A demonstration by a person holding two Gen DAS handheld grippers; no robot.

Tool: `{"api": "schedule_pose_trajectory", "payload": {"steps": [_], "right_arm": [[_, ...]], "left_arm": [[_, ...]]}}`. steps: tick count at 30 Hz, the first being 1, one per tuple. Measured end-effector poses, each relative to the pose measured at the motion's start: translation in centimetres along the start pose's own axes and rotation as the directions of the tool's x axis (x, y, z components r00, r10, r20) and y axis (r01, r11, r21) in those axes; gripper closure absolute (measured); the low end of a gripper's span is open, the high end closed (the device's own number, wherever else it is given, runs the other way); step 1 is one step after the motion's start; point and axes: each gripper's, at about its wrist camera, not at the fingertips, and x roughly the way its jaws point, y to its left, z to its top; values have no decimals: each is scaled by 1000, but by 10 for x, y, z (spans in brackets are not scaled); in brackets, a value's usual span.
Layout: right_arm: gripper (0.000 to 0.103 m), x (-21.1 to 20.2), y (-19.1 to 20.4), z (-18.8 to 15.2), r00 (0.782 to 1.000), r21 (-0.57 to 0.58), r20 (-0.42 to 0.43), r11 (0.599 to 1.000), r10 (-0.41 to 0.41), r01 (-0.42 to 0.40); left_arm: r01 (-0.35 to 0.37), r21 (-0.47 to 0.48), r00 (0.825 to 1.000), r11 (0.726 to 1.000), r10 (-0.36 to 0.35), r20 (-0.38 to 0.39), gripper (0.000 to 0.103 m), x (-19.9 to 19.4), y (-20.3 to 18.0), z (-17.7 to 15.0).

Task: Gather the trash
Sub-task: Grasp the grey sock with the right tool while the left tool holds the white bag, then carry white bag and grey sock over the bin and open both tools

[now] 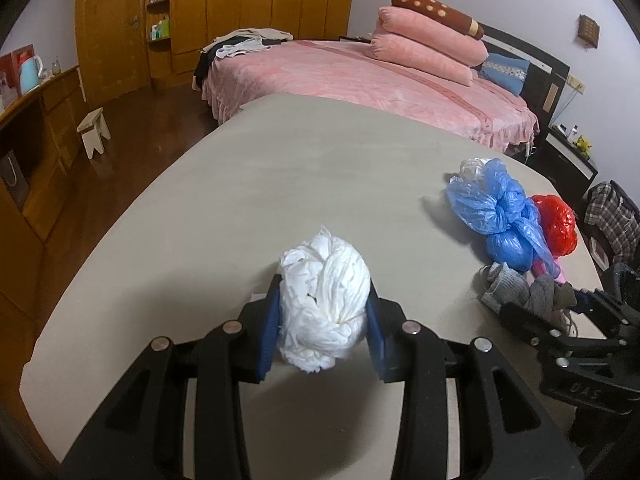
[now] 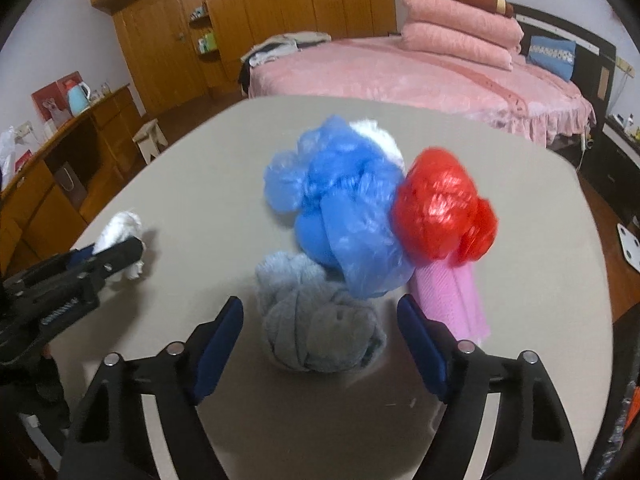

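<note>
Clenching a crumpled white plastic bag (image 1: 324,304) near the tabletop's (image 1: 280,168) near-left edge, the left tongs (image 1: 324,312) face broad bare surface ahead. The right tongs (image 2: 320,344) gape, released, around a grey sock bundle (image 2: 316,320). Behind it, the blue bag (image 2: 340,208), red bag (image 2: 440,204) and pink roll (image 2: 452,296) overlap, partly hiding something white.

Home bedroom: bed (image 1: 360,76) with pink cover and stacked pillows (image 1: 424,40), wooden wardrobe (image 1: 256,4), wood sideboard with a kettle (image 1: 30,72), small stool (image 1: 94,132) on dark floor.
</note>
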Motion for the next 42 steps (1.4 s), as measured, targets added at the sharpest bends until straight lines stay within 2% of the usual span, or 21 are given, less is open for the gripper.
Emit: {"api": "schedule_pose_trajectory", "payload": {"steps": [1,3,6,18,27,42], "right_arm": [[30,0,0,0,1000,0,-2,1000,-2,2],[42,-1,1,-1,1000,-1,-2,1000,2,-2],[51,-3,0,-2,1000,-5,-1,1000,14,-14],[52,-42,-2,0,997,-10,52,998,64,-63],[52,-88,-12,10,987,-1,136,996,85,-85],[52,-180,-36,7,952,-9,293,996,91,-92]], "left_arm": [[1,-2,1000,1000,-1,1,67,0,0,0],[1,-6,1000,1000,-1,1,67,1,0,0],[1,-5,1000,1000,-1,5,67,1,0,0],[17,13,999,1000,-18,37,67,-27,-11,-5],[56,30,995,998,-58,82,67,-65,-33,-5],[127,82,976,988,-140,168,67,-132,-94,-1]]}}
